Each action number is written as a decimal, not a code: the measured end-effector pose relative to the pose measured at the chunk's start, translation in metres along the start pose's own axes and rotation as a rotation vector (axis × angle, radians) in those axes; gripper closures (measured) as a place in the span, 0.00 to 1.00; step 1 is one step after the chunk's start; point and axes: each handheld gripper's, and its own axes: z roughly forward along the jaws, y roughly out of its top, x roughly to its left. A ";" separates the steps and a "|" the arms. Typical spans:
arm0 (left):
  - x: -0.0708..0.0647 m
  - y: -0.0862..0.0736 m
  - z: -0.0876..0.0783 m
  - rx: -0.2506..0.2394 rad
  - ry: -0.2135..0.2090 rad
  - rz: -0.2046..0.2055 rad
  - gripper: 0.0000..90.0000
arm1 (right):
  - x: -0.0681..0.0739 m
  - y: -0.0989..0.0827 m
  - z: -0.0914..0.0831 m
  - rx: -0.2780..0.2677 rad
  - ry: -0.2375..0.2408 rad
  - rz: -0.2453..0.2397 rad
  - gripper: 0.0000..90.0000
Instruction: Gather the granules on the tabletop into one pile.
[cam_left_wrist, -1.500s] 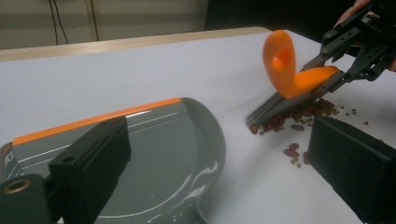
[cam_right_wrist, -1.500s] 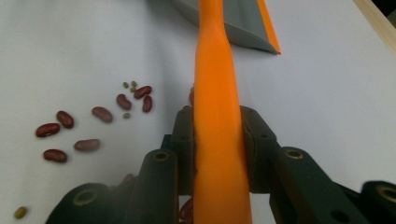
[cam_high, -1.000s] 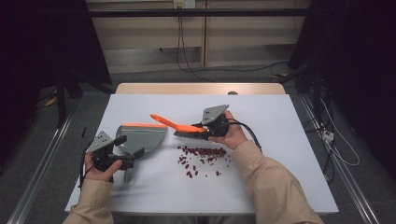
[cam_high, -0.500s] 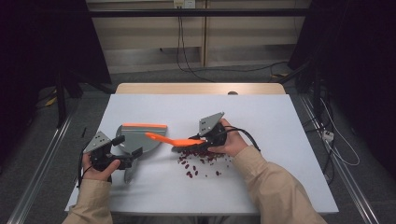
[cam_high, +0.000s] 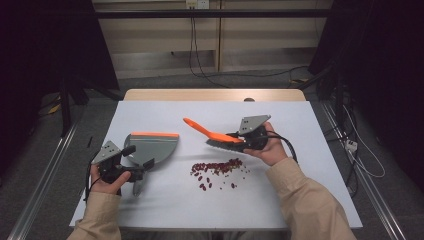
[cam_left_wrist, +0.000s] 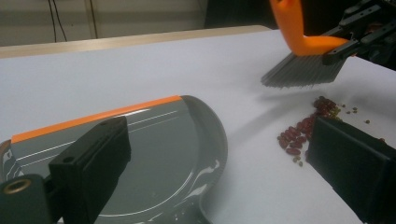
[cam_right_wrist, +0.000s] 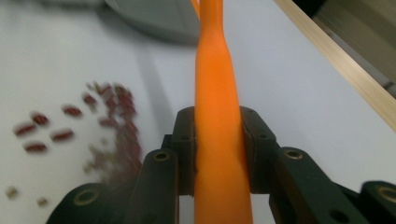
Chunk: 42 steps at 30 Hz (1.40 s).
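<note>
My right gripper (cam_high: 235, 140) is shut on the handle of an orange brush (cam_high: 200, 129) with dark bristles (cam_left_wrist: 301, 72). It holds the brush tilted just above the white table, behind a loose pile of red beans (cam_high: 217, 167). In the right gripper view, both pads of the gripper (cam_right_wrist: 218, 149) press the orange handle (cam_right_wrist: 217, 93). A grey dustpan (cam_high: 155, 147) with an orange lip lies flat at the left. My left gripper (cam_high: 138, 157) stands open, its jaws wide on either side of the dustpan's rear (cam_left_wrist: 154, 154), near the handle.
The white table (cam_high: 300, 120) has a wooden far edge (cam_high: 215, 94). A few stray beans (cam_high: 232, 185) lie nearer the front edge. Cables run across the floor behind and to the right of the table.
The right gripper swung the brush left and down toward the dustpan, then came back right with it. The beans now lie in a tighter line. The left gripper and dustpan stayed put.
</note>
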 end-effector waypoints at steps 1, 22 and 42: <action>0.000 0.000 0.000 0.001 -0.002 0.002 0.07 | 0.000 -0.005 -0.002 0.021 -0.020 0.003 0.79; -0.005 0.001 0.002 0.002 0.001 0.014 0.07 | 0.037 -0.021 -0.011 -0.038 0.058 0.017 0.79; -0.002 0.001 0.001 0.003 0.004 0.008 0.07 | 0.064 0.011 -0.005 -0.163 0.254 0.241 0.79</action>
